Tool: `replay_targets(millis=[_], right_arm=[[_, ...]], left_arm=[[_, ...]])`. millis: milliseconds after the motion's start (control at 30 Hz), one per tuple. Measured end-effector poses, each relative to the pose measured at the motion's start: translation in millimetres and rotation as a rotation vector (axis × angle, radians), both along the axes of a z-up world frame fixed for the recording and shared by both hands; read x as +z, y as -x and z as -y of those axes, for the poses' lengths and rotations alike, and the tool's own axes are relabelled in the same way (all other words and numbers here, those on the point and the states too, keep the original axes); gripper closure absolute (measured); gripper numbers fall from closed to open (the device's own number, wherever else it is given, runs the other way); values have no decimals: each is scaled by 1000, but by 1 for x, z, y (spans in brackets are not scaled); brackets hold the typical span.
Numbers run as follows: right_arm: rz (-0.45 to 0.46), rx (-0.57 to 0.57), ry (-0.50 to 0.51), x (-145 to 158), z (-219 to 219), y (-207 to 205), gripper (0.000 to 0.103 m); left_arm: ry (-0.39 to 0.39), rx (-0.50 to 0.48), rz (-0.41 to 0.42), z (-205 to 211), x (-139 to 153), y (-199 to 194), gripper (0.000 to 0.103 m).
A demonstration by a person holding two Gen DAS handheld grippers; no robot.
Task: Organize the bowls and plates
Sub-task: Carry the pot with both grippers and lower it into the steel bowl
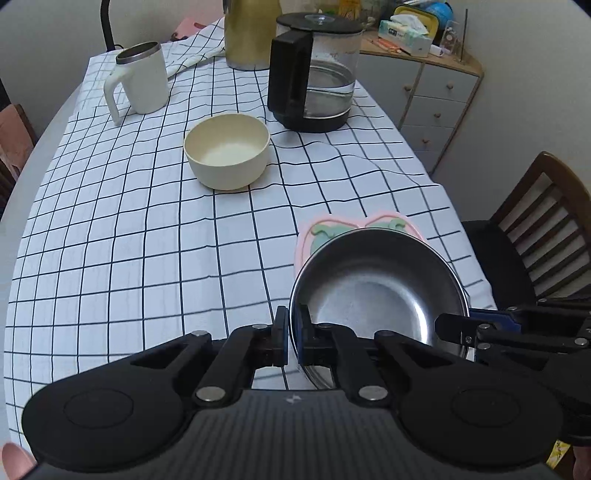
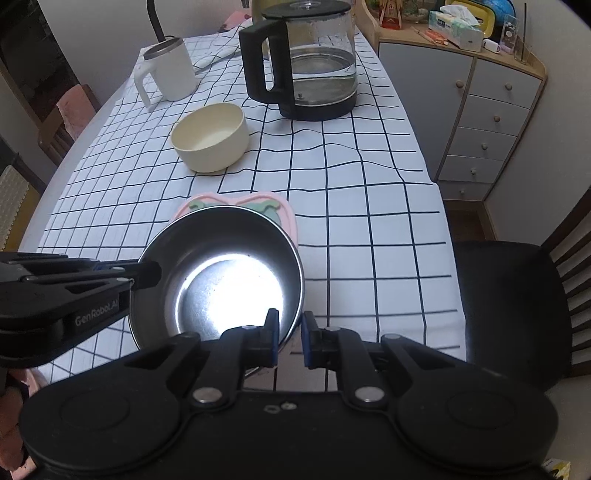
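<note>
A steel bowl (image 1: 376, 291) (image 2: 221, 258) hangs tilted just above the checked tablecloth, held by both grippers. My left gripper (image 1: 293, 317) (image 2: 149, 275) is shut on its left rim, one pad inside the wall and one outside. My right gripper (image 2: 290, 325) (image 1: 448, 326) is shut on the opposite rim, the wall between its blue pads. Behind and partly under the bowl lies a pink plate (image 1: 306, 229) (image 2: 284, 210) with a green pattern, mostly hidden. A cream bowl (image 1: 227, 153) (image 2: 210, 138) stands empty farther back on the cloth.
A glass kettle (image 1: 314, 74) (image 2: 306, 62) with a black handle and a white mug (image 1: 142, 79) (image 2: 170, 72) stand at the table's far end, beside a gold flask (image 1: 251, 33). A black-seated wooden chair (image 1: 535, 240) (image 2: 509, 306) and a grey drawer cabinet (image 2: 480, 122) are on the right.
</note>
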State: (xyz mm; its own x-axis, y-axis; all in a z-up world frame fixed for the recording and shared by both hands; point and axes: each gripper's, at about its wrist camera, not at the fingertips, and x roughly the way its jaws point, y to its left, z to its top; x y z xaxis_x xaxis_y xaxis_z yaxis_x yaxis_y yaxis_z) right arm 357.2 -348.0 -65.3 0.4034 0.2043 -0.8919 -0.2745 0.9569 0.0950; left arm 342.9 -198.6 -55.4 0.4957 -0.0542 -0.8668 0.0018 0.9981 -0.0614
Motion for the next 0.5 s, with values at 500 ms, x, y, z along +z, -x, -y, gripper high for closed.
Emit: replay_targets(millis=[500], right_arm=[[25, -62, -17, 42, 10, 111, 91]], left_arm=[[30, -91, 2, 6, 28, 109, 100]])
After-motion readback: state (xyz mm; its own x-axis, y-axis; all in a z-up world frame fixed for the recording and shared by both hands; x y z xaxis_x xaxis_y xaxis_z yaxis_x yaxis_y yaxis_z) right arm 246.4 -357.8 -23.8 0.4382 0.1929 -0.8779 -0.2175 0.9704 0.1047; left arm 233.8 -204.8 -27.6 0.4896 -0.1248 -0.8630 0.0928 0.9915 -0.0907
